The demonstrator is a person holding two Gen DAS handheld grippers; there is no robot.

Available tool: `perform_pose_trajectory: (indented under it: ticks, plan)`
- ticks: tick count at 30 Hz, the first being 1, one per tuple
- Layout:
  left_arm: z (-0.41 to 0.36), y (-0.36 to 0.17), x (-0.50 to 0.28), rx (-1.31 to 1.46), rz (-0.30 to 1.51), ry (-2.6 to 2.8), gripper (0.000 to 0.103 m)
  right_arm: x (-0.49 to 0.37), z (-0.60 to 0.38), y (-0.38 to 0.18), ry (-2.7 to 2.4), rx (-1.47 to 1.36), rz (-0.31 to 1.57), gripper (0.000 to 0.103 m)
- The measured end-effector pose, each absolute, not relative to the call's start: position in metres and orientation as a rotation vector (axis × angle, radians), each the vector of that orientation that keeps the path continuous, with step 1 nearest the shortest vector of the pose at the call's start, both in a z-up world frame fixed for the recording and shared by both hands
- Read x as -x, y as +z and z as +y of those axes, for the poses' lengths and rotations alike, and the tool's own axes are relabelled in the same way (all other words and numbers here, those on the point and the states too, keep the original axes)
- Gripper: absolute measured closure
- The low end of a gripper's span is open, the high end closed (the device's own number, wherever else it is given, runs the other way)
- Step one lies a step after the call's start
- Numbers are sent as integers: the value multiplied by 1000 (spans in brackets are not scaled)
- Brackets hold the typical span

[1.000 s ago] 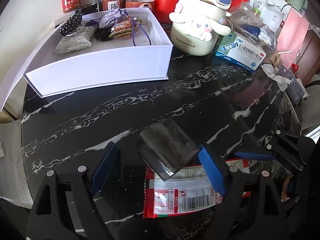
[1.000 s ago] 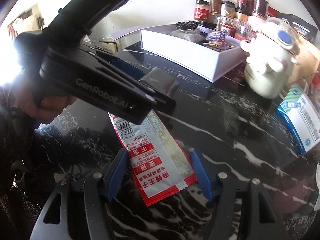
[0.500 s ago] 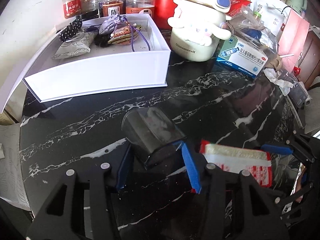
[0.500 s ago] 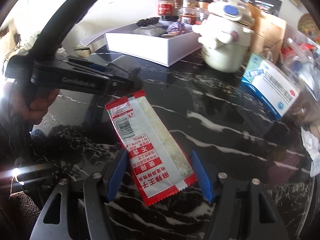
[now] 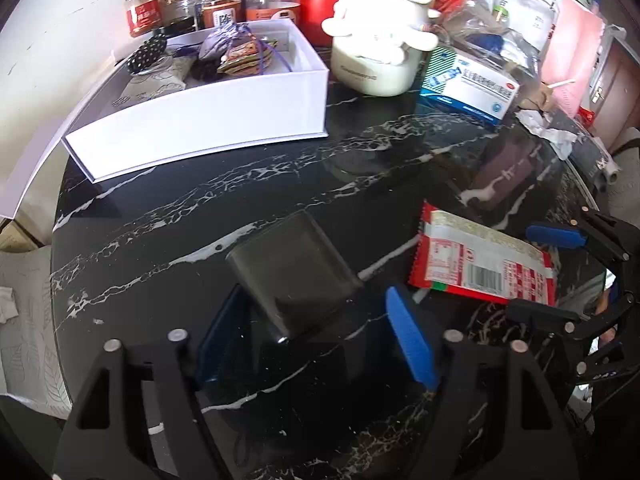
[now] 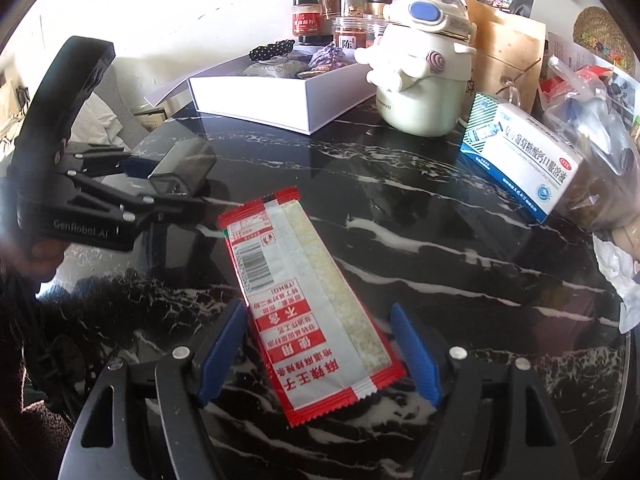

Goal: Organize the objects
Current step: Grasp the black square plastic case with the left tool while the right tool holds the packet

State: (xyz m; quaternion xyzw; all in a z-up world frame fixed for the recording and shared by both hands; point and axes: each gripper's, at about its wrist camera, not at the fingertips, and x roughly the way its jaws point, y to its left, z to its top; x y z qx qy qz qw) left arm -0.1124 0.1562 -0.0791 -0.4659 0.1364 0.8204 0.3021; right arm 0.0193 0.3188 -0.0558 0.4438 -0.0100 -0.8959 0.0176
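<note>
The left gripper [image 5: 316, 332] hangs over a smoky, translucent box [image 5: 294, 274] that lies on its side on the counter [image 5: 280, 168]. The box's near end sits between the blue pads, closer to the left pad; the right pad stands clear of it. The jaws are apart and opening, pressing on nothing.

The right gripper [image 6: 318, 350] straddles the near end of a red and white snack packet [image 6: 308, 292], which lies flat on the counter with its barcode side up and runs away from the camera towards the upper left. Both pads stand a little off the packet's edges; these jaws too are apart and opening. In the right wrist view a hand [image 6: 38, 254] grips the left gripper's black handle at the far left.

The counter is black stone with white veins and a glossy shine. At its back stands a white open box [image 5: 208, 120] holding small pouches and a spotted black item. Beside it is a cream cartoon-shaped jar [image 5: 380, 36] with a blue button on top, and next to that a blue and white medicine carton [image 5: 472, 88]. Spice jars [image 5: 216, 4] line the pale wall behind, and bags and paper clutter the right edge.
</note>
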Motion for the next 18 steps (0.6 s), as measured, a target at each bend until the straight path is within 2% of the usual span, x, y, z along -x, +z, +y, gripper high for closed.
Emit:
perform_pose_trajectory:
  ticks: [7,9,15,17,18]
  plan:
    - [160,-82,124,1233,357,2249,24,-9,313,-57,-2777,-1380,29,27]
    - [162,-83,126,1223,365,2269,22,-7,310,-59,-2765,-1363,52,23]
    - [162,-84,128,1182,345,2299,21,-4,312,-61,-2819,-1346,15,22]
    - [161,-84,128,1174,340,2308,26,-4,312,-61,-2823,-1341,18,23]
    - [160,-83,127,1165,332,2322,38,-5,311,-60,-2821,-1333,20,27]
